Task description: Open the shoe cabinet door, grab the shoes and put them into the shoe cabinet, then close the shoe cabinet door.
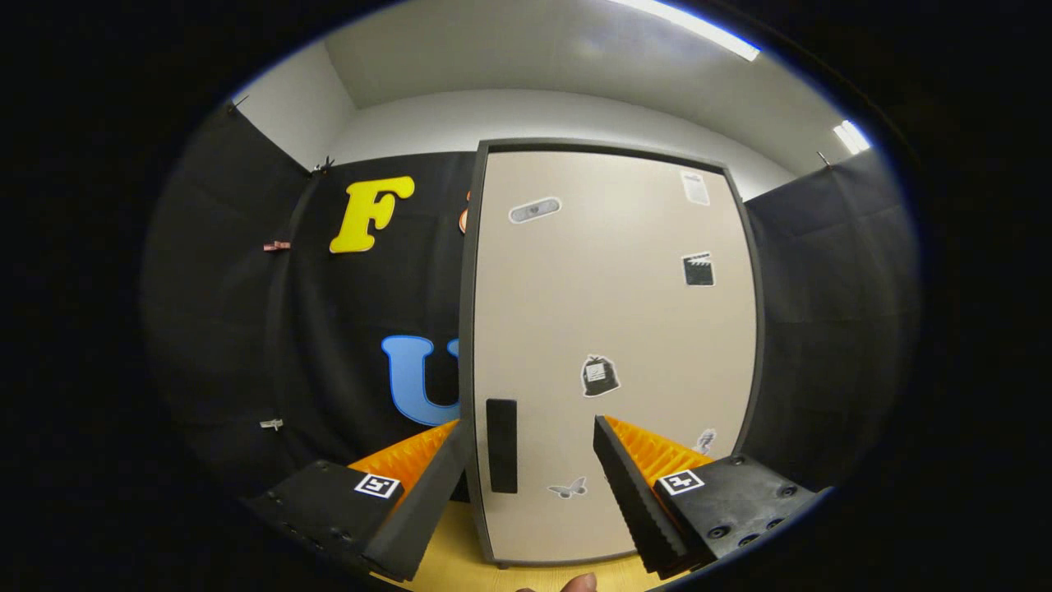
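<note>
Nearest to me, at six o'clock, a fingertip (pixel 580 583) of the hand holding me poked up over the pale wooden floor (pixel 448 551). My gripper (pixel 532 448) had its fingers spread wide apart, pinching nothing. My left finger (pixel 419 501) rose from seven o'clock and its tip sat just at the left edge of the shoe cabinet (pixel 612 329); whether it touched that edge I could not tell. My right finger (pixel 629 493) rose from five o'clock and its tip lay in front of the lower part of the door.

Beyond the left finger, from nine to eleven o'clock, hung the black cloth wall (pixel 246 329). Straight ahead, at twelve o'clock, stood the shoe cabinet with its beige door (pixel 625 263) shut inside a dark frame. A dark upright handle (pixel 501 445) sat low on the door's left side, between my fingers and closer to the left one. Small stickers dotted the door: an oblong one (pixel 534 210) near the top left, a clapperboard (pixel 699 269) towards one o'clock, a dark one (pixel 600 375) in the middle, and a butterfly (pixel 568 488) low between my fingers. More black cloth hung at three o'clock.
</note>
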{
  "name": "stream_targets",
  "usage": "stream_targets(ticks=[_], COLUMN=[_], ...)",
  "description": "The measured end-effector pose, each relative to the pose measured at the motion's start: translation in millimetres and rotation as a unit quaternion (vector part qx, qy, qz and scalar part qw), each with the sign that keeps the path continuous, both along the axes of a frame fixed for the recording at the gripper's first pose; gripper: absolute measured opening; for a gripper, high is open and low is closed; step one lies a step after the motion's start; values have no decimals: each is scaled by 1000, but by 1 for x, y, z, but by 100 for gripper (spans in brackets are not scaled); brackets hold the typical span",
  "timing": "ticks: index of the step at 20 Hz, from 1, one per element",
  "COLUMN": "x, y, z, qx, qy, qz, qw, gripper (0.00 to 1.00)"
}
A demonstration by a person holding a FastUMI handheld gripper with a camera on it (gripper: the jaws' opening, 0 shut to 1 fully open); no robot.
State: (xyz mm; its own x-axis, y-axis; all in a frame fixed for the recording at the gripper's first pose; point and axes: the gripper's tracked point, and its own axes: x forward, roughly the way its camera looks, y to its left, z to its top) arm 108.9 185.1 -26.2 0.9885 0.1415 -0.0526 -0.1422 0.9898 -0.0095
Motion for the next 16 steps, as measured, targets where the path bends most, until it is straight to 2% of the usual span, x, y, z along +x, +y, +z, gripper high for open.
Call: stream_targets(ticks=[7,12,15,16], x=[57,82,90,92], y=[24,32,26,26], z=[-43,-64,-74,-76], qx=[1,7,0,3], qy=[27,45,51,52], qz=[-13,-21,-38,-39], qw=[1000,999,998,998], gripper=[97,97,77,64])
